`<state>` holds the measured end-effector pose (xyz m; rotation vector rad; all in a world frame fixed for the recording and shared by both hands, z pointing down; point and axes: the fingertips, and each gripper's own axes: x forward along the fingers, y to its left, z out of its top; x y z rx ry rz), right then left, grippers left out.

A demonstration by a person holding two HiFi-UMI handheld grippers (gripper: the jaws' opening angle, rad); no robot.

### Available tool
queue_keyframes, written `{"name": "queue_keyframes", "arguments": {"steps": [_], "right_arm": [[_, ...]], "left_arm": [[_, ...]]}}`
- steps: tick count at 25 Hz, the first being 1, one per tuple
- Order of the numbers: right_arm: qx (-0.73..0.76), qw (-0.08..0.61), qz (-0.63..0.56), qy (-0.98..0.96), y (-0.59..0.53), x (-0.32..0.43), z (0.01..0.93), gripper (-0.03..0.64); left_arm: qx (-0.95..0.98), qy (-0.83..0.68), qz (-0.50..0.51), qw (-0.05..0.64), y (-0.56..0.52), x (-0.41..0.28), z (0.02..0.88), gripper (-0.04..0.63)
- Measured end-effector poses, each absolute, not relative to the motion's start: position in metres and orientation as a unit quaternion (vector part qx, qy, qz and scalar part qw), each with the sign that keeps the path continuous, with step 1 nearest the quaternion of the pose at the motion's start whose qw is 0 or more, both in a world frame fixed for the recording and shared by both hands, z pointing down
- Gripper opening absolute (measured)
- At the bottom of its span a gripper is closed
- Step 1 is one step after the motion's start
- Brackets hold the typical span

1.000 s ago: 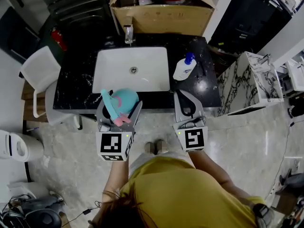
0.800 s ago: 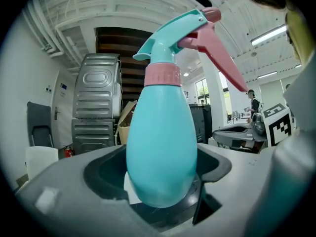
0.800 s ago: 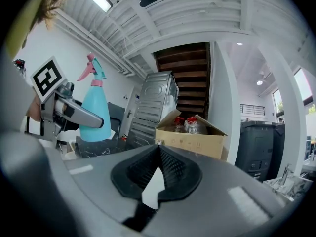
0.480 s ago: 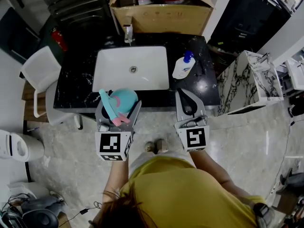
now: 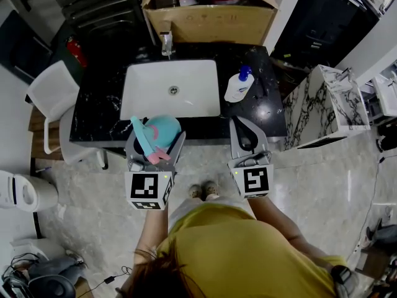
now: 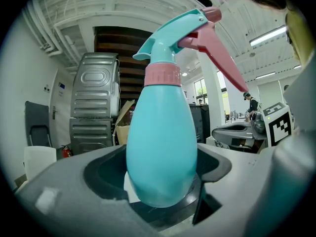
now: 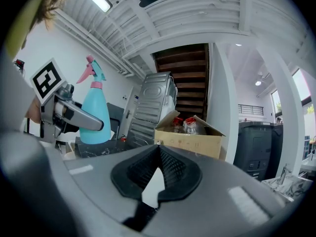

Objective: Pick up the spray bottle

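The left tool (image 5: 155,144) has its jaws closed on the round teal body of the spray bottle (image 5: 162,131), which stands upright, pink trigger on top, at the counter's (image 5: 99,113) front edge just before the sink (image 5: 170,89). The right tool (image 5: 240,129), jaws together on nothing, hangs off to the bottle's right, so the lift looks to be the left's, straight up along the bottle's axis.

Dark marbled counter (image 5: 99,113) here, with a white sink (image 5: 149,92) sunk into its middle and a faucet (image 5: 166,42) up at the back edge. Right of the sink, a white pump bottle (image 5: 239,87) with a blue top sits on the counter, just beside the basin.
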<state>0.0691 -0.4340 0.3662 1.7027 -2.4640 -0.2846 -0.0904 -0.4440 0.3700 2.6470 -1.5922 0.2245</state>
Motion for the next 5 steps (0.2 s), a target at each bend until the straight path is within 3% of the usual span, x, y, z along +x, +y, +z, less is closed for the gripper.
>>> {"name": "queue_keyframes", "arguments": {"steps": [5], "right_arm": [[0.564, 0.068, -0.093, -0.817, -0.4341, 0.0697, 0.3667, 0.000]], "left_arm": [[0.856, -0.512, 0.075, 0.023, -0.4441, -0.0886, 0.3709, 0.407]]}}
